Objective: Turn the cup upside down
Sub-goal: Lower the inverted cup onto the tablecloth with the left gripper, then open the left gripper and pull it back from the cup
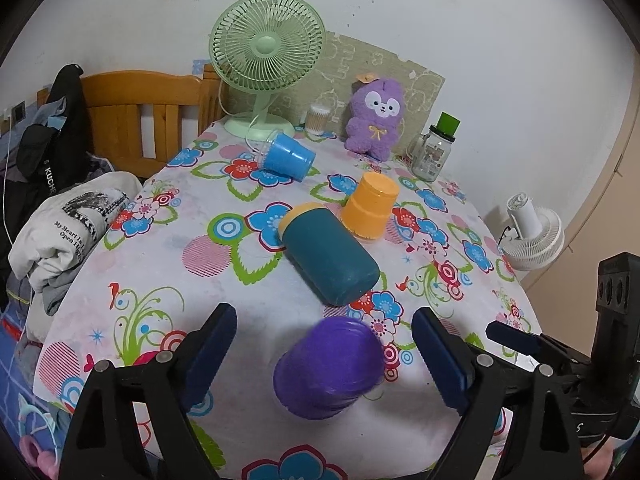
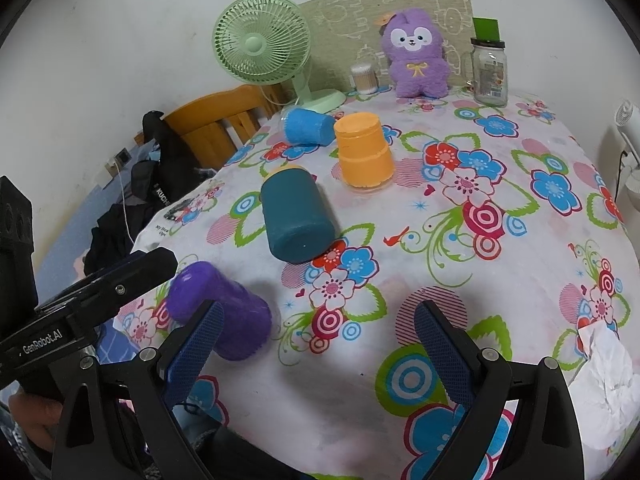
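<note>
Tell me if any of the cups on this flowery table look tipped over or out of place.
Three lie on their sides: the purple cup between the open left tool's fingers, the teal cup mid-table, and the blue cup near the green fan. Only the orange cup stands, already upside down. Nothing looks spilled.

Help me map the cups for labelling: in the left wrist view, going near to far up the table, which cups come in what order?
purple cup → teal cup → orange cup → blue cup
</note>
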`<move>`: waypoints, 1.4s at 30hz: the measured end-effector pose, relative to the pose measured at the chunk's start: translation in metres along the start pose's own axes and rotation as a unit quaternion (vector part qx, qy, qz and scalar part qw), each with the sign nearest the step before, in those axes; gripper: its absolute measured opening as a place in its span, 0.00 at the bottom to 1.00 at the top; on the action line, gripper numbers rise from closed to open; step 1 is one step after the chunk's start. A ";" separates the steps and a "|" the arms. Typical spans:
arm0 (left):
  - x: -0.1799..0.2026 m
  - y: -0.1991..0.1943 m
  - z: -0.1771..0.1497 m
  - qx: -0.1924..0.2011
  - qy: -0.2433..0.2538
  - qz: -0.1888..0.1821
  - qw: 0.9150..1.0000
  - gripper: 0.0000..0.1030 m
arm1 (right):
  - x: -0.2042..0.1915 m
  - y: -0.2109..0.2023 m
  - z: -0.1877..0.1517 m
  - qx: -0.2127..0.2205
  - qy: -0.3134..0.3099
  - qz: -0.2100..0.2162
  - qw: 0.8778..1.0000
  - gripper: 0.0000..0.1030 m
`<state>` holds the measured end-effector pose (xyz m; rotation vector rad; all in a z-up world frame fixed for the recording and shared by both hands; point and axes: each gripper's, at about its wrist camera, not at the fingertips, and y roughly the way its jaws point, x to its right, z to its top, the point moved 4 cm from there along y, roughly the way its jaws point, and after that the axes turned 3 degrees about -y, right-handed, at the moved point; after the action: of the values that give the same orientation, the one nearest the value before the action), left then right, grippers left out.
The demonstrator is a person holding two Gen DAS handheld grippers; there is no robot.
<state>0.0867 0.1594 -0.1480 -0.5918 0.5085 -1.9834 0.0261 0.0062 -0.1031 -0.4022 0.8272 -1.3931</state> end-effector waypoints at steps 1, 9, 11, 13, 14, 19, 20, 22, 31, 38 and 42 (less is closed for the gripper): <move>0.000 0.000 0.000 0.001 0.000 0.000 1.000 0.88 | -0.001 0.000 0.000 0.000 -0.001 0.000 1.000 0.95; -0.004 -0.004 0.001 0.004 -0.002 0.003 1.000 0.90 | -0.007 -0.001 0.003 0.004 -0.006 0.001 1.000 0.95; -0.005 -0.006 0.001 0.006 -0.002 0.006 1.000 0.92 | -0.008 -0.002 0.004 0.006 -0.007 0.001 1.000 0.95; -0.007 -0.007 0.002 0.008 -0.003 0.008 1.000 0.92 | -0.009 -0.002 0.005 0.006 -0.009 0.001 1.000 0.95; -0.007 -0.007 0.001 0.008 -0.003 0.008 1.000 0.92 | -0.010 -0.003 0.005 0.007 -0.010 0.000 1.000 0.95; -0.007 -0.009 0.002 0.009 -0.001 0.012 1.000 0.92 | -0.012 -0.004 0.007 0.011 -0.010 -0.001 1.000 0.95; -0.007 -0.010 0.002 0.010 -0.001 0.013 1.000 0.92 | -0.013 -0.005 0.007 0.012 -0.010 -0.001 1.000 0.95; -0.007 -0.011 0.002 0.011 -0.002 0.013 1.000 0.92 | -0.014 -0.007 0.008 0.015 -0.012 -0.001 1.000 0.95; -0.006 -0.017 0.004 0.020 0.001 0.019 1.000 0.92 | -0.018 -0.015 0.014 0.027 -0.013 0.005 1.000 0.95; -0.005 -0.022 0.006 0.032 0.006 0.031 0.999 0.92 | -0.024 -0.023 0.018 0.036 -0.017 0.009 0.999 0.95; -0.005 -0.027 0.007 0.039 0.009 0.033 0.999 0.92 | -0.028 -0.027 0.019 0.042 -0.022 0.009 0.999 0.95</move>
<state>0.0740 0.1747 -0.1281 -0.5036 0.4537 -1.9385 0.0216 0.0240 -0.0642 -0.3586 0.7334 -1.3932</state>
